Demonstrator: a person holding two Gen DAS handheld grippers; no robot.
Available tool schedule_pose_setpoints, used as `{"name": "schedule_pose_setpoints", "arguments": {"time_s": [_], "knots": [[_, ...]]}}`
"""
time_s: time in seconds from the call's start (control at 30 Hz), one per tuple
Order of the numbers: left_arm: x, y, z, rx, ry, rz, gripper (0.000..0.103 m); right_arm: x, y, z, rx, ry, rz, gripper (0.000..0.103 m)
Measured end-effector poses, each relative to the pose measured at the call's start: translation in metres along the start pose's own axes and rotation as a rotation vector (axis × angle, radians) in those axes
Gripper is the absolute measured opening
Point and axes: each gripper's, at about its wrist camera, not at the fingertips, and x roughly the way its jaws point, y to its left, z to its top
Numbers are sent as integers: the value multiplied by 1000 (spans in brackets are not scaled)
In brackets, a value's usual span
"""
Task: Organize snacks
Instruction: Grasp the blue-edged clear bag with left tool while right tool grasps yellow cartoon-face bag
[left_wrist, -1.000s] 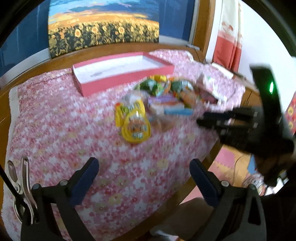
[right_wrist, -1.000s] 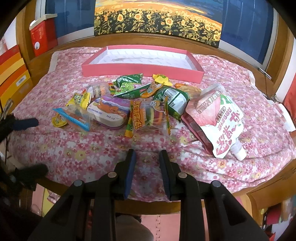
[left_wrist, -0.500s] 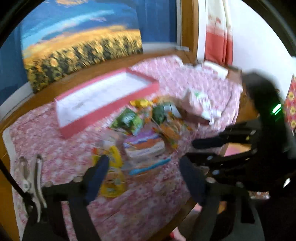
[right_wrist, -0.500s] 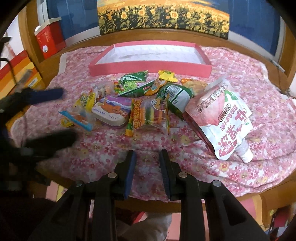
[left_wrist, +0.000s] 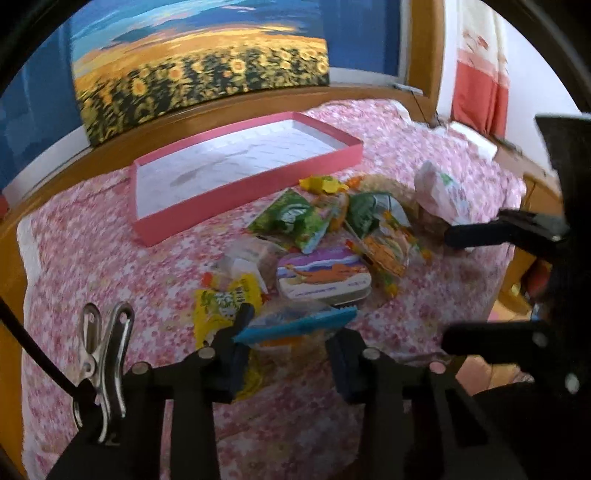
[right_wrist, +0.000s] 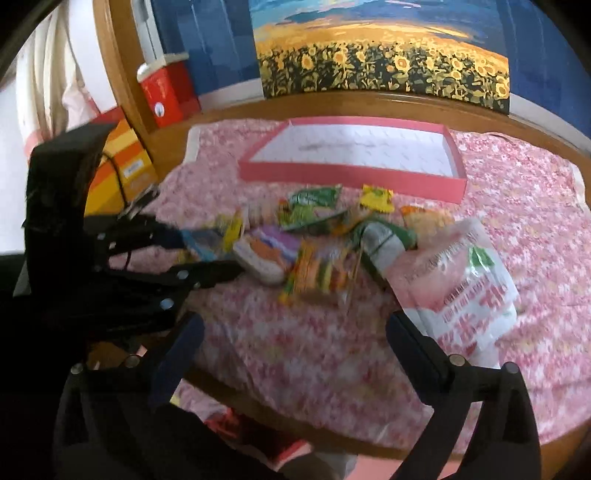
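A pile of snack packets lies on the pink floral tablecloth (left_wrist: 96, 258). My left gripper (left_wrist: 291, 332) is open, its fingers on either side of a clear packet with a blue strip (left_wrist: 295, 325), which lies beside a yellow packet (left_wrist: 221, 306) and a purple tin (left_wrist: 325, 277). It also shows in the right wrist view (right_wrist: 207, 254). My right gripper (right_wrist: 295, 343) is wide open over the near cloth, next to a big white and pink pouch (right_wrist: 461, 288). An empty pink tray (left_wrist: 240, 158) sits behind the pile.
Green packets (left_wrist: 295, 218) and an orange-striped packet (right_wrist: 321, 273) fill the pile's middle. A sunflower painting (right_wrist: 380, 62) and wooden rim stand at the back. Red and orange boxes (right_wrist: 162, 92) stand left of the table. The table's near edge (right_wrist: 332, 428) is close.
My left gripper has moved in low onto the blue-strip packet and narrowed around it. My right gripper has opened wide and swung right toward the white pouch.
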Motion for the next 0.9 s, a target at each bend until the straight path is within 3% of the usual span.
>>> {"name": "schedule_pose_setpoints", "arguments": {"time_s": [0.1,0.33,0.43,0.47,0.53,0.63,0.9], "knots": [[-14,10,4,-87,-14,-27,39,6,-5,8,4,-9,18,101],[-50,36,10,-220,-88,-8,39,25,-10,22,-11,11,55,98],[-58,40,7,-234,-100,5,39,34,-6,22,-44,53,29,85],[-59,42,6,-238,-101,6,39,38,-4,22,-57,77,24,71],[-61,43,3,-250,-102,5,39,48,-5,21,-60,139,-7,61],[-62,43,1,-257,-101,5,39,47,-7,20,-63,125,-2,45],[-61,43,6,-242,-107,-18,39,32,-1,18,-66,89,35,40]]}}
